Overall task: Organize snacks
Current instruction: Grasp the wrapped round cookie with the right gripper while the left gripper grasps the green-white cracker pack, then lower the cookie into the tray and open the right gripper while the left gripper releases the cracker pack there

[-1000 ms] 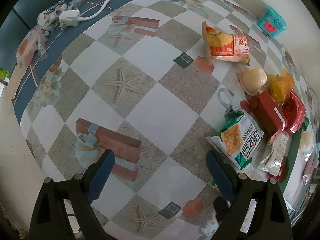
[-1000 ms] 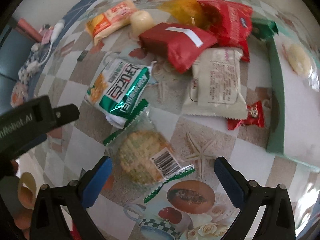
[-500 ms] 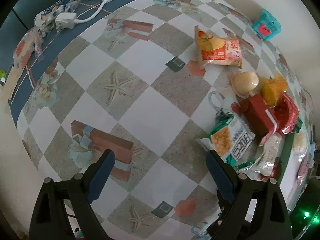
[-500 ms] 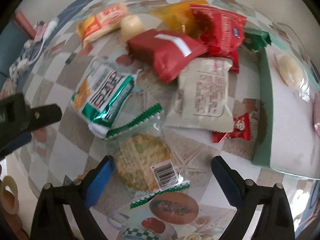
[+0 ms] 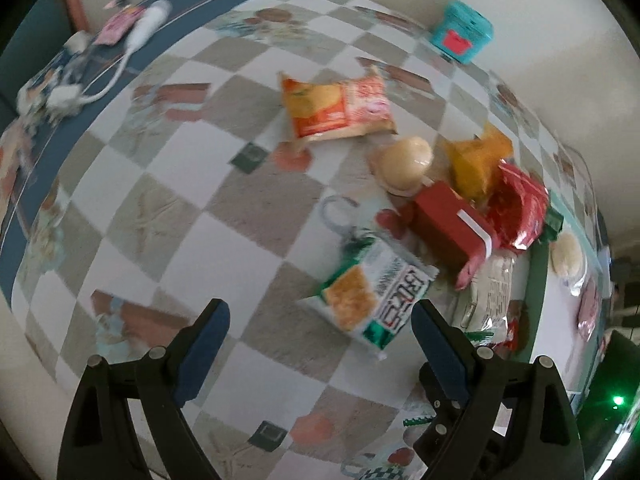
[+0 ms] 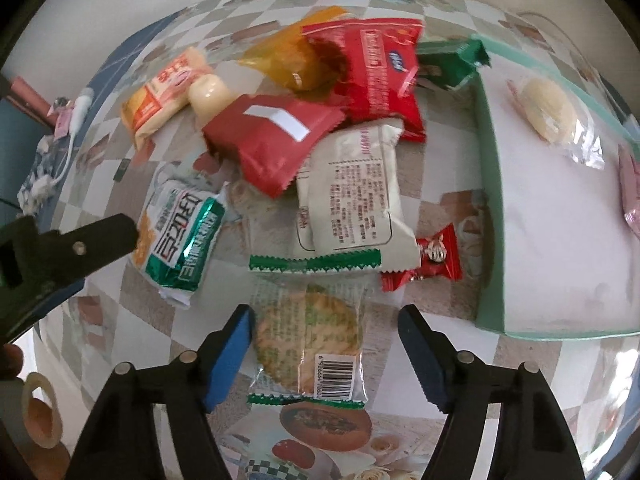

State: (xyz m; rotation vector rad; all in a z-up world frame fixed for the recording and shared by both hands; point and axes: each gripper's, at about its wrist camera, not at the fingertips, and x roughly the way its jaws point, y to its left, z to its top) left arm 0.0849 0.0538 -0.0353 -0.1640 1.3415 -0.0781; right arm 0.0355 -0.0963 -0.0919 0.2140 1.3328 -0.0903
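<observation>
Snacks: loose heap of wrapped packets on the checked tablecloth [image 6: 436, 184], just left of the green tray [image 6: 489, 184].
Item in hand: clear cracker packet [image 6: 308, 344], green serrated seals, barcode at its near end; lay between the jaws of the right gripper [image 6: 326, 344], at 6 o'clock in the right wrist view.
Right gripper, state: jaws part-spread and just been closing; left pad touching or nearly touching the wrapper edge, right pad apart from it; not yet pinched.
Left gripper [image 5: 320, 332], state: spread wide, nothing between the pads; hung over the cloth with the green-and-white packet [image 5: 370, 300] at 1 o'clock of it.
Risk, slip: slick film likely to slide or crumple out of the pads if caught by the edge only.
Risk, breakage: cracker likely to crack under a squeeze across its flat.
Risk, snag: white packet [image 6: 352, 200] at 12 o'clock overlapped the upper seal; could be dragged along on lifting.
Risk, collision: the two grippers stood near one another over the same heap.
Tray contents: one pale pastry in clear wrap [image 6: 550, 110] at 2 o'clock, one pink packet [image 6: 632, 196] at the rim of view.
Surface: glossy cloth, grey and white checks with starfish and dish prints, blue border at 10 o'clock.
Room: pale wall behind; teal box [image 5: 460, 32] against it; white cable [image 5: 132, 44] on the blue border.
</observation>
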